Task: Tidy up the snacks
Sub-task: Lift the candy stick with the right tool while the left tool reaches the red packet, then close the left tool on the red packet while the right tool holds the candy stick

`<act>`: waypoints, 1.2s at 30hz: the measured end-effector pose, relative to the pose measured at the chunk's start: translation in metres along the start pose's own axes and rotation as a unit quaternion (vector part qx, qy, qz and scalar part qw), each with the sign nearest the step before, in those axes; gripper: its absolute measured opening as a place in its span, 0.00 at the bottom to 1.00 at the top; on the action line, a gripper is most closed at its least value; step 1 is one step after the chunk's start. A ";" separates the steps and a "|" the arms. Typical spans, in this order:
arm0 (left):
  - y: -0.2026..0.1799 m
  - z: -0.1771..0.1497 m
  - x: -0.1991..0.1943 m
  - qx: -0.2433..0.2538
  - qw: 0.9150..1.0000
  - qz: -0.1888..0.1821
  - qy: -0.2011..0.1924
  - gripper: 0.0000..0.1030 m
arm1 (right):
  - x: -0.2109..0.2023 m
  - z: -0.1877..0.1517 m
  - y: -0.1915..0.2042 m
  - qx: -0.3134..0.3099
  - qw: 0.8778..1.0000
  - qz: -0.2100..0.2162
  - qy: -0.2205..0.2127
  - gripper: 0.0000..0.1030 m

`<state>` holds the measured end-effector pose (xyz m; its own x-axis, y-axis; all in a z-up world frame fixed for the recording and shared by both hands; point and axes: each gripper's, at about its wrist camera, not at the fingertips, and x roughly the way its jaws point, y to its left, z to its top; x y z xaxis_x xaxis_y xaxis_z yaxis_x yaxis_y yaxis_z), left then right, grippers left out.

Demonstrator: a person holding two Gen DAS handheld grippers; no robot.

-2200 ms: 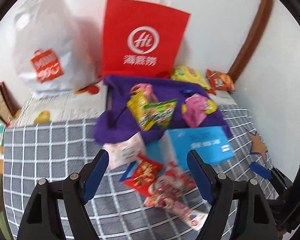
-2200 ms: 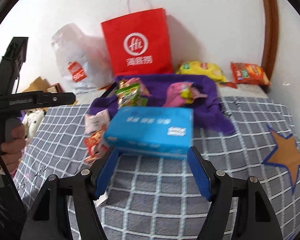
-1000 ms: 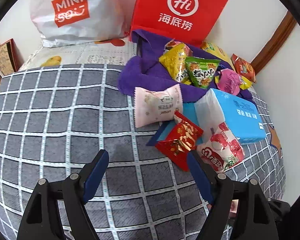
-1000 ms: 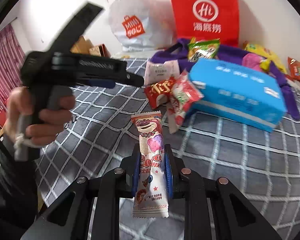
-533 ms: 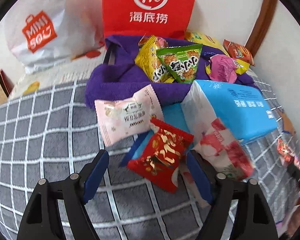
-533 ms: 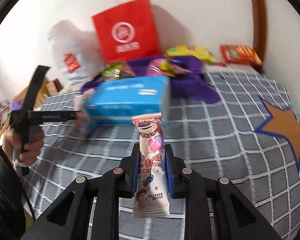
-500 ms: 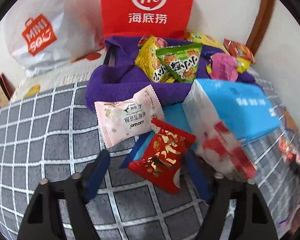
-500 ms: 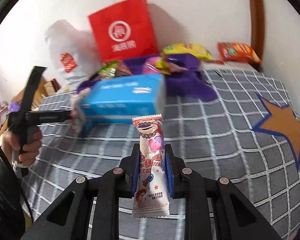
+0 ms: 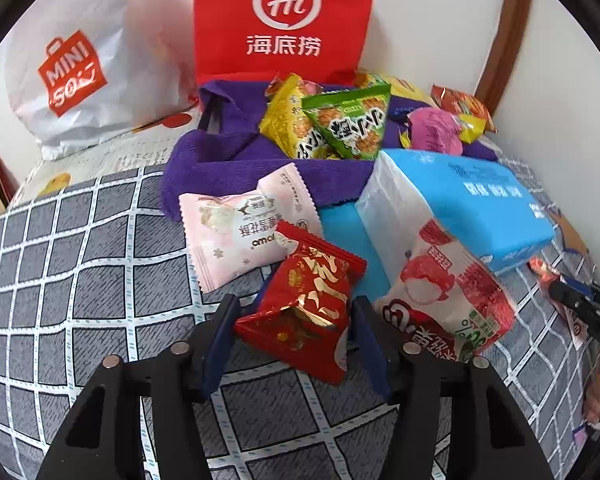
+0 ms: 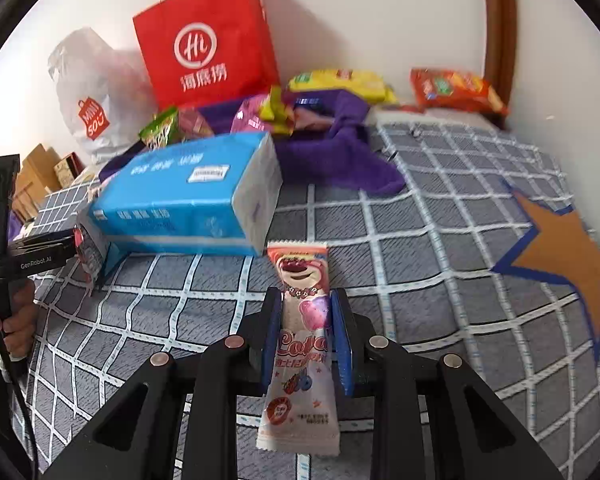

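The left hand-held gripper (image 9: 294, 334), jaws parted, straddles the light, crinkly red snack packet (image 9: 306, 302), best pinched mid-body, while the right hand-held gripper (image 10: 306, 338) clamps the pink bear packet (image 10: 302, 344).

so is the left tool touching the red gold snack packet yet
Cannot tell. In the left wrist view the left tool straddles the red gold snack packet, its fingers close on both sides, but the packet's edges hide any contact or gap.
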<state>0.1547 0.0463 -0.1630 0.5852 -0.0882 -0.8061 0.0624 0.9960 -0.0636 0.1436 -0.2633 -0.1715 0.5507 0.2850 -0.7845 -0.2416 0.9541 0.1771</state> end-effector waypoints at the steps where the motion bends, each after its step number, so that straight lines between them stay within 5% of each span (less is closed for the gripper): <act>1: -0.004 0.000 0.001 0.009 1.000 0.006 0.002 0.56 | 0.002 0.000 -0.001 0.003 1.000 0.005 0.003 0.26; 11: -0.006 0.000 0.003 0.015 1.000 0.015 0.004 0.59 | 0.016 0.008 0.017 -0.032 0.999 -0.033 0.017 0.29; 15: -0.006 0.000 0.003 0.016 1.000 0.021 0.004 0.60 | 0.016 0.007 0.020 -0.044 0.999 -0.026 0.019 0.38; 29: -0.007 0.001 0.003 0.018 1.000 0.022 0.003 0.56 | 0.015 0.007 0.019 -0.041 0.999 -0.021 0.019 0.38; 36: -0.007 0.001 0.000 0.011 1.000 0.018 -0.002 0.49 | 0.014 0.007 0.016 -0.033 0.999 -0.037 0.015 0.23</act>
<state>0.1547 0.0393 -0.1622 0.5904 -0.0520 -0.8054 0.0592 0.9980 -0.0210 0.1532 -0.2438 -0.1750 0.5441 0.2109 -0.8121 -0.2537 0.9639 0.0803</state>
